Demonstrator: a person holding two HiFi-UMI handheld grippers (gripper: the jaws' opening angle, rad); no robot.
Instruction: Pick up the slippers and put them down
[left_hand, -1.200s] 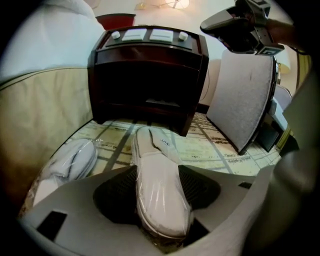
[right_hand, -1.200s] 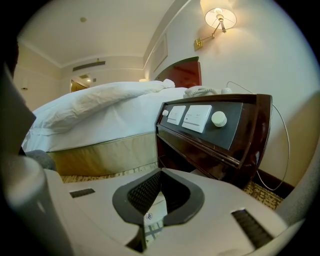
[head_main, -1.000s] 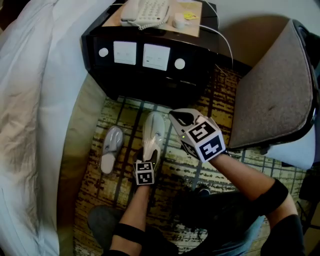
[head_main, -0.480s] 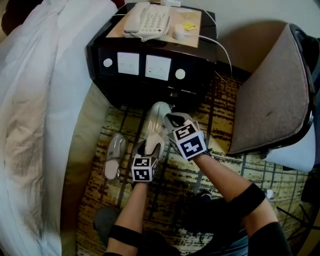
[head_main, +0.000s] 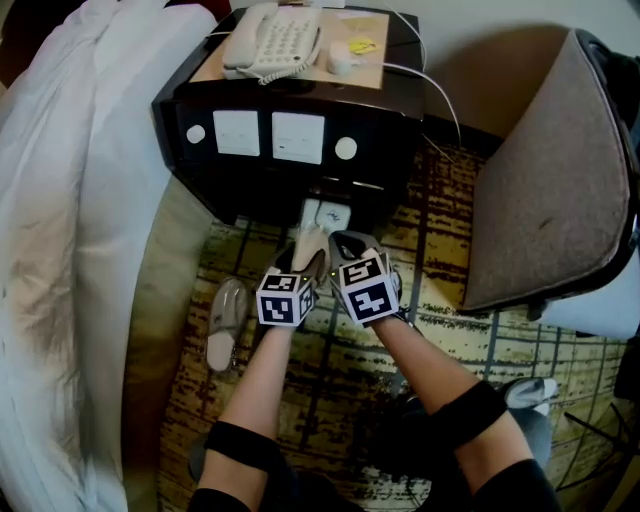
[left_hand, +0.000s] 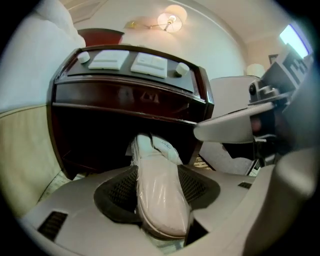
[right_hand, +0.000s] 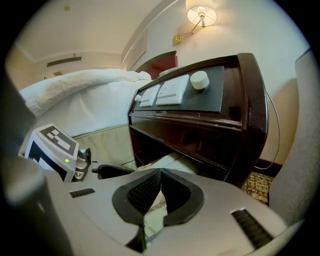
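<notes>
While the left gripper (head_main: 303, 263) pinches a plastic-wrapped slipper (left_hand: 159, 197) between its pads, it has carried that slipper from the middle of the carpet (head_main: 455, 335) up the frame. The slipper's far end now reaches the dark opening under the nightstand (head_main: 290, 130) at upper centre. The right gripper (head_main: 346, 246), jaws pressed together on nothing, has dropped in just to the right of the left one, their marker cubes nearly touching. The second slipper (head_main: 227, 322) lies where it was on the carpet at lower left, beside the bed (head_main: 60, 200). This looks like the approach to a put-down in that opening. The release is still to come, and the second slipper has not yet been picked up.
</notes>
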